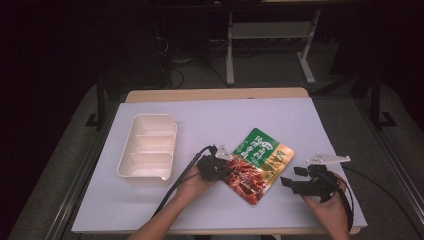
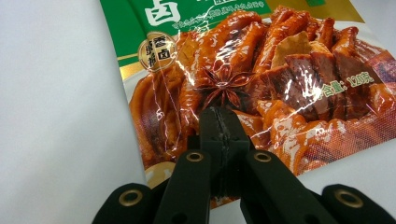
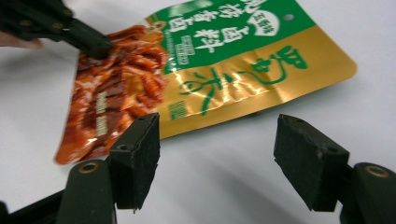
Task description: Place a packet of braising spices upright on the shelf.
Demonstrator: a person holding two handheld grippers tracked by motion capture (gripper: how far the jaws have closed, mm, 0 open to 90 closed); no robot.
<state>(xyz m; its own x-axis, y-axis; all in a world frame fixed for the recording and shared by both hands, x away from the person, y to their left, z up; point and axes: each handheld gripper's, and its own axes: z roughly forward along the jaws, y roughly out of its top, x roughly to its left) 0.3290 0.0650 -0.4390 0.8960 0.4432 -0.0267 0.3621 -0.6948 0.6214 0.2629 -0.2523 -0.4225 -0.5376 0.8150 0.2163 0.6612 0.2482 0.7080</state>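
A cream plastic tray (image 1: 148, 149) with dividers making three compartments is sitting on the white tabletop (image 1: 210, 210), well to the left of the food pouch (image 1: 260, 162), and all three compartments are lying bare. The pouch itself is a sealed green, gold and red packet printed with braised meat (a star anise is showing in the picture on its front), and it is lying flat on the tabletop, turned at a slant.

At the pouch's left edge, the left hand-held gripper (image 1: 223, 170) is reaching in from the person's left hand (image 1: 192, 186), which is resting low on the tabletop with the forearm coming up from the near edge. In the left gripper view its jaws are standing pressed together with the tips over the red printed part of the pouch (image 2: 261, 84); whether the film is actually pinched between them I cannot tell. In the right gripper view that gripper (image 3: 95, 44) is lying on the red corner of the pouch (image 3: 224, 60).

To the right of the pouch, and clear of it, the right hand-held gripper (image 1: 291, 176) is being held in the right hand (image 1: 330, 210), pointing leftward toward the pouch's gold edge. Its jaws are standing wide apart with bare tabletop between them in the right gripper view (image 3: 217, 163), just short of the pouch's near edge.
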